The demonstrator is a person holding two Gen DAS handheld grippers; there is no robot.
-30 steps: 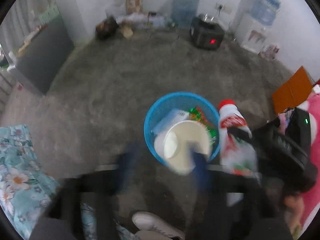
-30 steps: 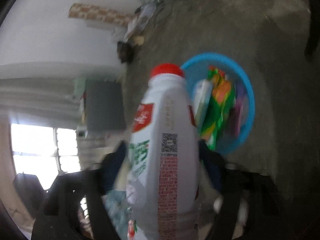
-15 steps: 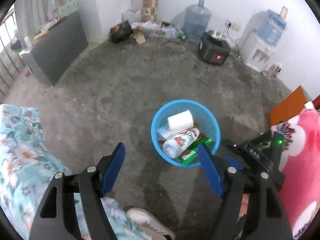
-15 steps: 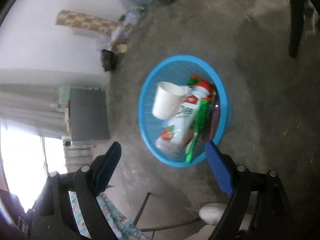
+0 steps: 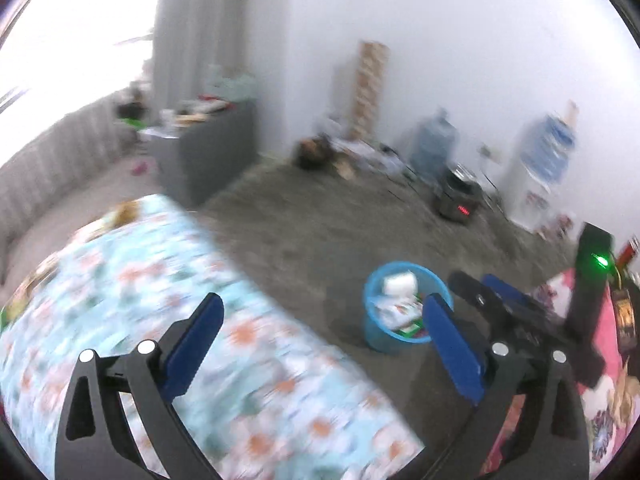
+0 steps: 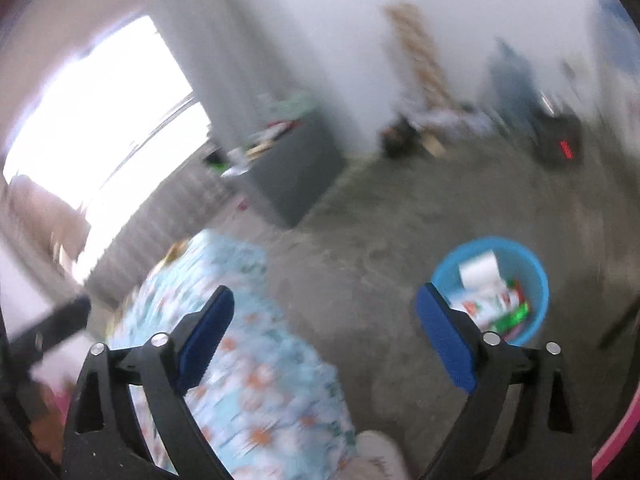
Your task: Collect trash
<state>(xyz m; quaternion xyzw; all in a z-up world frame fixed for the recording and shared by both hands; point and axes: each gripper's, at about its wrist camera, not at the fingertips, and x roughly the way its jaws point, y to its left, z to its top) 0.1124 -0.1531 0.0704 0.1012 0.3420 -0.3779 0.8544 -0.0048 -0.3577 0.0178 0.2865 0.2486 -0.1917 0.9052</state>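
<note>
Nearest in the left wrist view, the left hand-held gripper point(image 5: 318, 342) stands spread wide with nothing between its blue pads; its jaws have just been opening further, and only floor and cloth show in the gap. The right hand-held gripper point(image 6: 324, 334) is likewise spread and empty, its jaws also having just opened a little more. Under both, from 6 to 9 o'clock, lies a floral cloth point(image 5: 168, 304), smeared by motion blur, so whether any litter sits on it I cannot tell. Past the left hand-held gripper's right finger, at about 3 o'clock from frame centre, the blue bin point(image 5: 404, 308) stands on the grey floor point(image 5: 320, 232); in the right wrist view it sits at 4 o'clock, just beyond the right pad. Inside the bin are a white cup point(image 6: 478, 270), a bottle point(image 6: 486, 300) with a red and green label lying on its side, and green wrappers point(image 6: 516, 314). So that much trash is already in, and both hands are free for the next piece. Farther off, at 12 to 2 o'clock along the wall, there is a dark appliance point(image 5: 458, 200) with a red light, water jugs point(image 5: 434, 146), and a low heap of odds and ends point(image 5: 344, 156) that may be more to collect.
</note>
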